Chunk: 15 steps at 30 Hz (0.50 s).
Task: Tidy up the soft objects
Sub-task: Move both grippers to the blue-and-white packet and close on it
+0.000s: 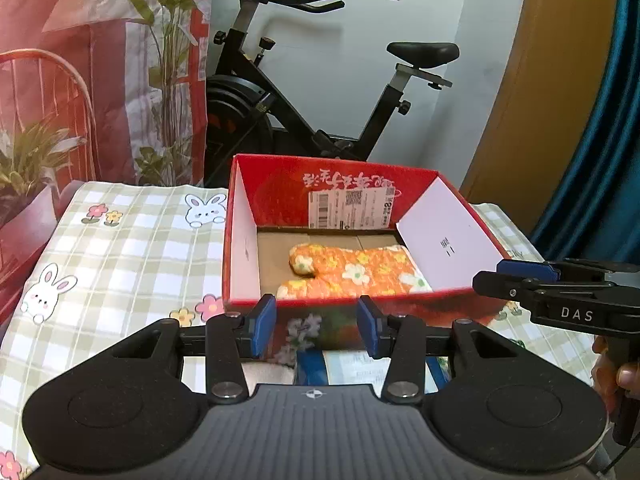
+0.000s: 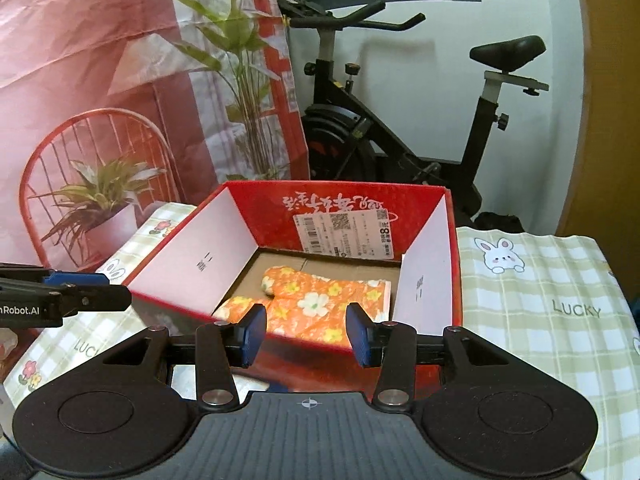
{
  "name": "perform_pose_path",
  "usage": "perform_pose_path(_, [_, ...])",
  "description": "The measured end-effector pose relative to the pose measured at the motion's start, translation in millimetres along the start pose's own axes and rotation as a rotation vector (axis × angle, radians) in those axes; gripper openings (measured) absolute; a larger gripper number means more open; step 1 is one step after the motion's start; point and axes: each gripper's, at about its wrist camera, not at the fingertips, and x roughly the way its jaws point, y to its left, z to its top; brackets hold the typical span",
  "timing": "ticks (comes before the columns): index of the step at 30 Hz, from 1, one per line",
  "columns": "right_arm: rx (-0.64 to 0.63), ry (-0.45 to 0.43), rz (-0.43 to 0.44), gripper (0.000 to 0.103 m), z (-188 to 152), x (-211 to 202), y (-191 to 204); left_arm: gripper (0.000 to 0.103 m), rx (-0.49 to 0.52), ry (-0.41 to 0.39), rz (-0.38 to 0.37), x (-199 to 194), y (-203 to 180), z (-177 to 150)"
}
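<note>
Orange floral mitt (image 2: 316, 308) lies flat in the red box (image 2: 352, 208) on the desk. Both your grippers (image 1: 316, 326) (image 2: 306, 334) have jaws part-open, empty. Mitt looks light, floppy; pinch the cuff edge.

The right gripper (image 2: 306, 334) hangs just short of the red box (image 2: 454, 280), its blue pads apart with nothing between them. Inside the box an orange flowered oven mitt (image 2: 316, 304) lies flat on the cardboard floor. The left gripper (image 2: 80, 292) pokes in from the left edge, over the checked bunny tablecloth (image 2: 540, 300). An exercise bike (image 2: 400, 140) stands behind.
</note>
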Motion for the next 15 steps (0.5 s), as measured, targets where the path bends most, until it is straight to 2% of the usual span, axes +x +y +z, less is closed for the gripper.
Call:
perform_pose_path(7, [0.023,0.002,0.004,0.041,-24,-16,5,0.047,0.036,-0.001,-0.002,-16,-4,-22])
perform_pose_path(15, [0.042,0.028,0.011,0.041,-51,-18,9,0.047,0.029,0.027,-0.016,-19,3,-43])
